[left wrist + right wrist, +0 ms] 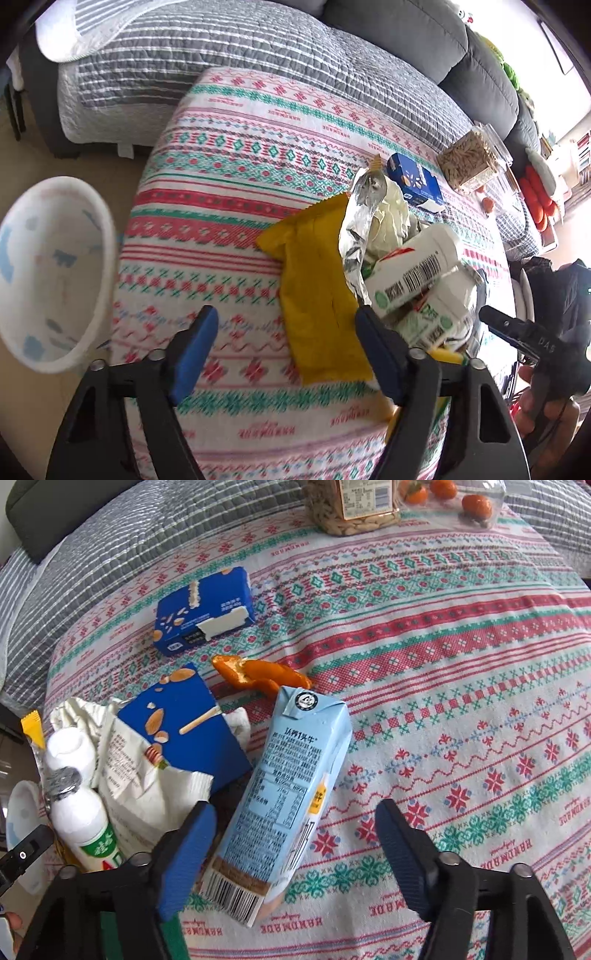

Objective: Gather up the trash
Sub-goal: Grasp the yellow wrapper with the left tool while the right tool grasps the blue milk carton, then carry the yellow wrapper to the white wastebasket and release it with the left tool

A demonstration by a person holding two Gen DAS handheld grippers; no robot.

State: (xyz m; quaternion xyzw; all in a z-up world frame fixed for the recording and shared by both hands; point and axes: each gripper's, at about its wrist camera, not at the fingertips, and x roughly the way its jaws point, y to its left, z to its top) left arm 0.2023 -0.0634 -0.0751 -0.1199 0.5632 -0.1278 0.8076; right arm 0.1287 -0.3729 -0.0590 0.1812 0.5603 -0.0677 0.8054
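In the left wrist view my left gripper (286,350) is open over the patterned cloth. A flat yellow wrapper (317,295) lies between and just beyond its fingers. To its right is a heap of trash: a crumpled silver foil bag (356,221) and white bottles (413,269). In the right wrist view my right gripper (295,853) is open around a light blue milk carton (291,786) lying on its side, close to the left finger. Beyond it lie orange peel (258,675), a flattened blue box (184,720), a white wrapper (147,786) and two white bottles (85,827).
A white bin (55,273) stands off the table's left edge. A blue snack box (203,609), a jar of nuts (354,506) and tangerines (476,502) sit farther back. A grey striped sofa (221,55) runs behind. A person's hand (543,402) is at the right.
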